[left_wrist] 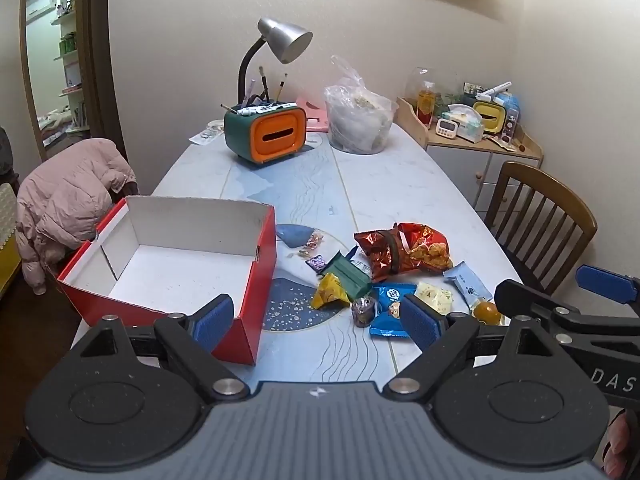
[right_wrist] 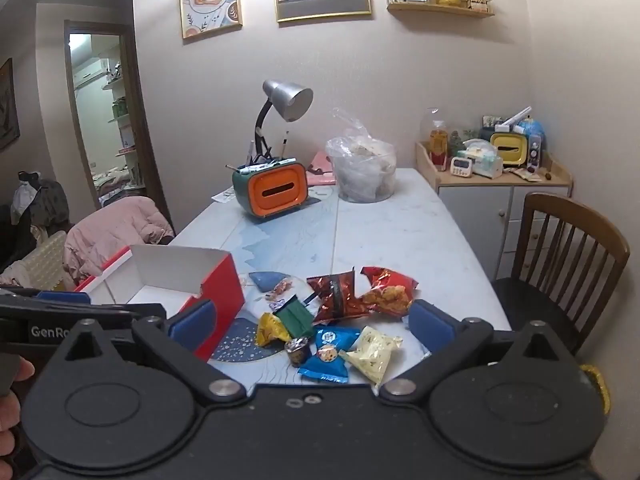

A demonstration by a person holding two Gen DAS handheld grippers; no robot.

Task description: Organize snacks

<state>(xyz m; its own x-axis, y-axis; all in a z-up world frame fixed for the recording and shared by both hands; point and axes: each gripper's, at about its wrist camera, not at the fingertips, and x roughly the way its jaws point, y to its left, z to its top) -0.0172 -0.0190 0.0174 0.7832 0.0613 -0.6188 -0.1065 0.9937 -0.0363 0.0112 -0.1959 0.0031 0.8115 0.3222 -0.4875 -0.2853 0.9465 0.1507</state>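
A red cardboard box [left_wrist: 256, 280] with a white empty inside stands open at the table's left; it also shows in the right wrist view [right_wrist: 224, 292]. To its right lies a heap of snacks: a red chip bag [left_wrist: 404, 252] [right_wrist: 384, 292], a green packet [left_wrist: 348, 274] [right_wrist: 298, 316], a yellow packet [left_wrist: 330, 292] [right_wrist: 272, 330], a blue packet [left_wrist: 390, 310] [right_wrist: 330, 354], a cream packet [right_wrist: 374, 354] and a small dark cup [left_wrist: 363, 310] [right_wrist: 298, 350]. My left gripper [left_wrist: 316, 322] is open and empty, above the table's near edge between box and heap. My right gripper [right_wrist: 312, 322] is open and empty, just short of the heap.
An orange and green tissue box [left_wrist: 272, 136] with a grey desk lamp [left_wrist: 284, 40] stands at the back. A clear plastic bag [left_wrist: 358, 120] sits beside it. A wooden chair [left_wrist: 540, 216] is on the right, a pink jacket [left_wrist: 68, 208] on a chair on the left.
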